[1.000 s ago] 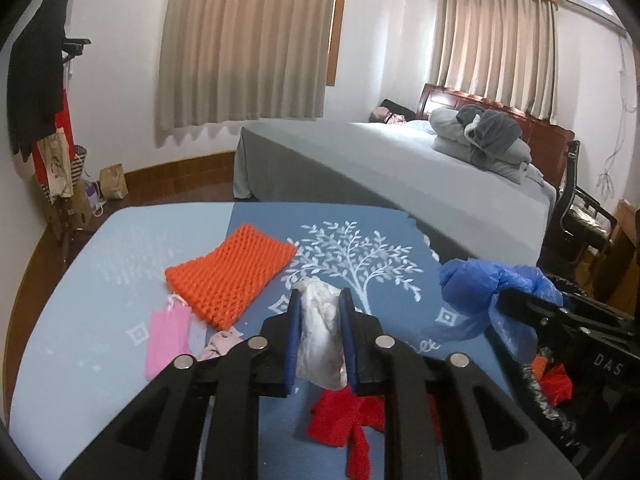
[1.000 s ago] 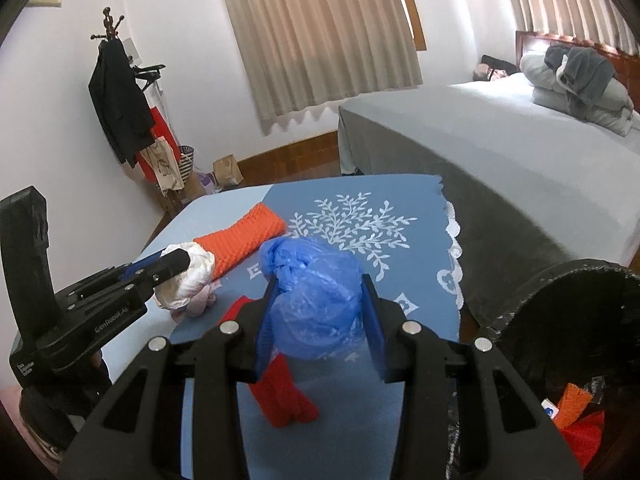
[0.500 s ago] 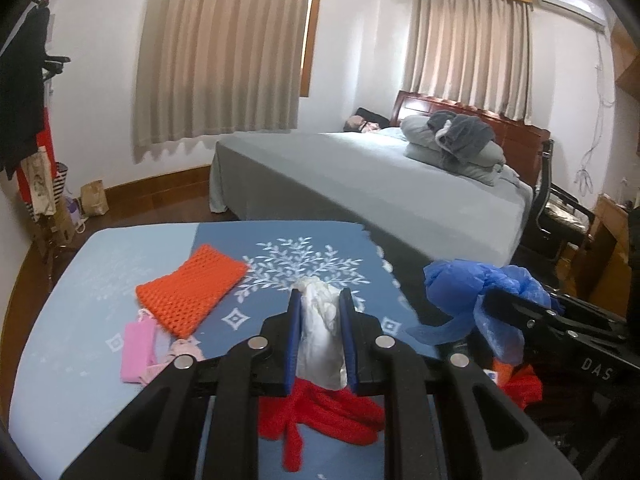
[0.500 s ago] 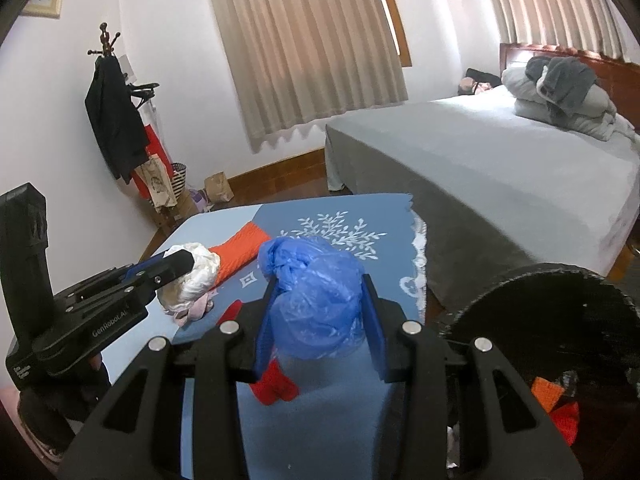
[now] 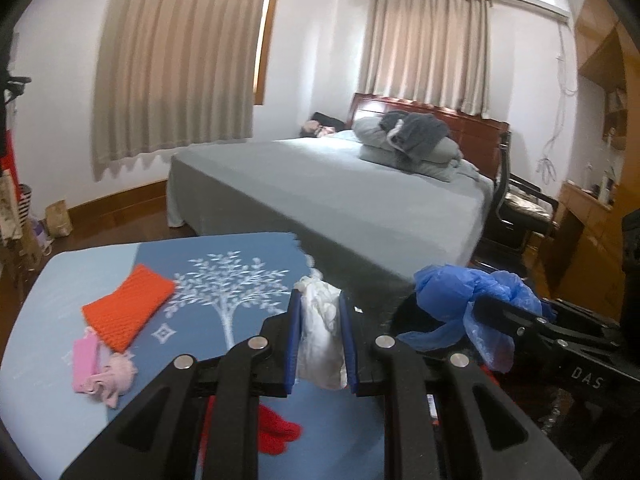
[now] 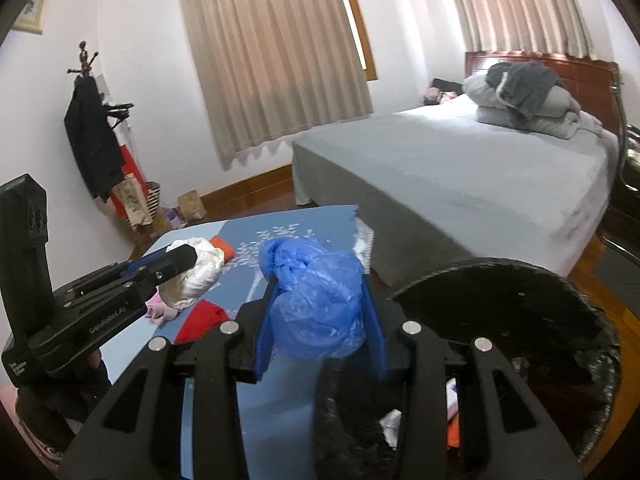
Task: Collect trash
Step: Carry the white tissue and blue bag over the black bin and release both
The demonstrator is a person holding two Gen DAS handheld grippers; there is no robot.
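Left wrist view: the left gripper (image 5: 319,344) is pinching a crumpled white wad (image 5: 320,340), creased and drooping below the pads, and is holding it above the right edge of the blue table (image 5: 48,300), with a flat orange mesh piece (image 5: 128,312) lying near the far left. Right wrist view: the right gripper (image 6: 320,320) is clamping a knotted, translucent blue plastic bag (image 6: 316,296) over the table's right edge, just beside the rim of the black trash bin (image 6: 560,340).

Left tool (image 5: 319,342) and right tool (image 6: 320,316) side by side, each clamped tight.
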